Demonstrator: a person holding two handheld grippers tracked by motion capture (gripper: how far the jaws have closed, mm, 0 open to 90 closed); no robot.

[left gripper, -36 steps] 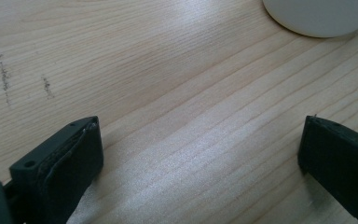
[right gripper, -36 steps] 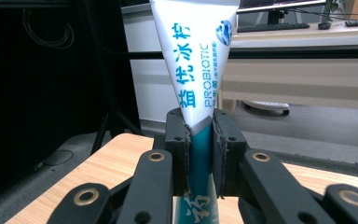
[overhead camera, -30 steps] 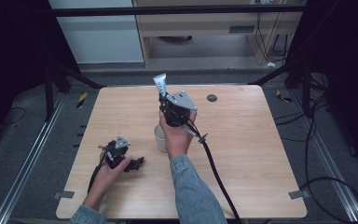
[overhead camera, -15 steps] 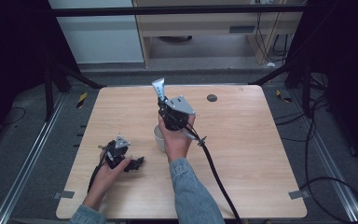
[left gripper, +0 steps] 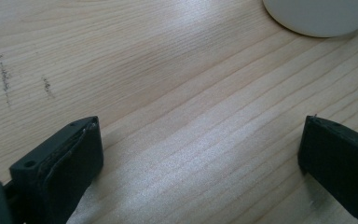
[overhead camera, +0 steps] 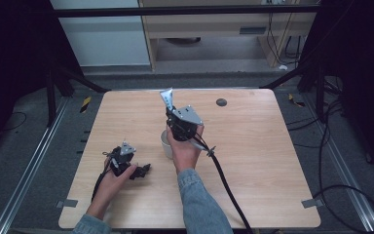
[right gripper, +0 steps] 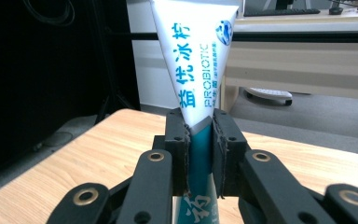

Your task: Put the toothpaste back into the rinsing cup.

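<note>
Near the middle of the wooden table (overhead camera: 253,161), the right gripper (overhead camera: 171,113) pinches a white-and-teal toothpaste tube (right gripper: 199,70) that stands upright, its jaws pressed onto it, directly above a white cup (overhead camera: 166,145); at seven o'clock from the cup, the left gripper (overhead camera: 142,170) rests on the tabletop, jaws spread wide apart.

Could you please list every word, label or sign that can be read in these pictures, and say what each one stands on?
"PROBIOTIC", in blue capitals running along the white tube held in the right gripper.
"益优冰柠", large blue characters beside it on the same tube.
"药", a white character on the tube's teal lower part, cut off by the picture's edge.
Round blue emblem near the tube's top: too small to read.
Tube in the high view: print too blurred to read.
</note>
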